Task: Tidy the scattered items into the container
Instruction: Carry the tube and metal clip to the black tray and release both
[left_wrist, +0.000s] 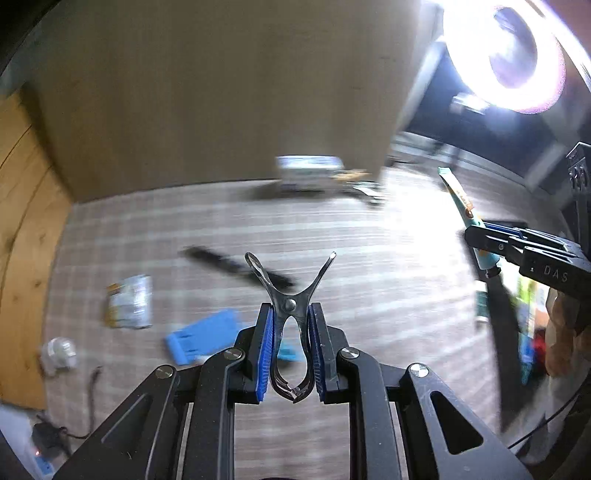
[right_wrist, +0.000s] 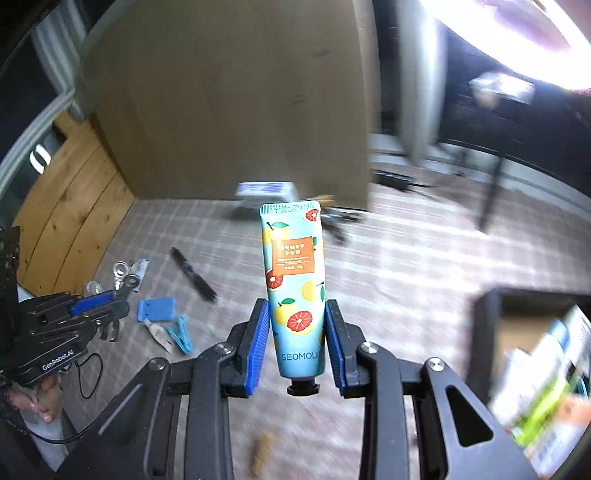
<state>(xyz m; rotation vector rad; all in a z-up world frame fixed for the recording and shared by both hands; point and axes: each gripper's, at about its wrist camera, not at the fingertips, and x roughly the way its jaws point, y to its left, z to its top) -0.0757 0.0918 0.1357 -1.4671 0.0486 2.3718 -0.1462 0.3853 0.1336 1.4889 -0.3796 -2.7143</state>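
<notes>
Right wrist view: my right gripper (right_wrist: 297, 343) clamps the hand cream tube (right_wrist: 295, 288); my left gripper (left_wrist: 291, 350) clamps 1 metal clip (left_wrist: 291, 317). I should carry both level to the container (right_wrist: 487, 317), lower right of my tongs.

Checked tablecloth (left_wrist: 369, 258), ring light (left_wrist: 517, 55), cardboard panel (left_wrist: 221, 92)

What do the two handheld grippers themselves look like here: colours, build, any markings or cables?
Both the left gripper and right gripper are black linkage frames with silver pivot bolts and ribbed blue pads on the jaws. The left body reads "GenRobot.AI"; the right shows "DAS". Thin black cables trail from each.
</notes>
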